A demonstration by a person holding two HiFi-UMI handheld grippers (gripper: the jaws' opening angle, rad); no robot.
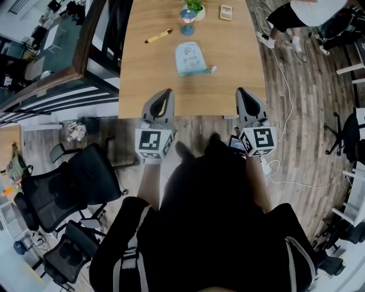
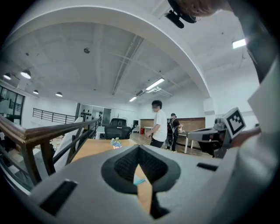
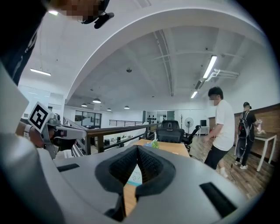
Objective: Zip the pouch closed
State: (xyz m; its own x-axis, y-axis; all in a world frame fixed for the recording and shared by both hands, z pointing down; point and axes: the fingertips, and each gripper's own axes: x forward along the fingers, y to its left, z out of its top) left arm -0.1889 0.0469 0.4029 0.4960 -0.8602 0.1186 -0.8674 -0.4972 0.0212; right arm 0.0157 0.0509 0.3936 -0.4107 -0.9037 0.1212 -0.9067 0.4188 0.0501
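A light blue pouch (image 1: 193, 58) with a teal zipper edge lies flat on the wooden table (image 1: 142, 80), its zipper side towards me. My left gripper (image 1: 166, 92) is held level over the table's near edge, to the pouch's lower left, shut and empty. To the pouch's lower right, my right gripper (image 1: 241, 91) hangs at the same edge, also shut with nothing in it. Both are well short of the pouch. In the left gripper view the jaws (image 2: 139, 147) meet, with a sliver of pouch (image 2: 139, 180) below them. In the right gripper view the closed jaws (image 3: 138, 148) frame the pouch (image 3: 134, 176).
Farther back on the table lie a yellow pen (image 1: 158, 36), a blue cup-like object (image 1: 187, 23), a small potted plant (image 1: 194, 6) and a calculator (image 1: 226, 12). Office chairs (image 1: 68, 188) stand at my left by a railing (image 1: 85, 34). A person (image 1: 308, 12) stands at the far right; cables cross the floor.
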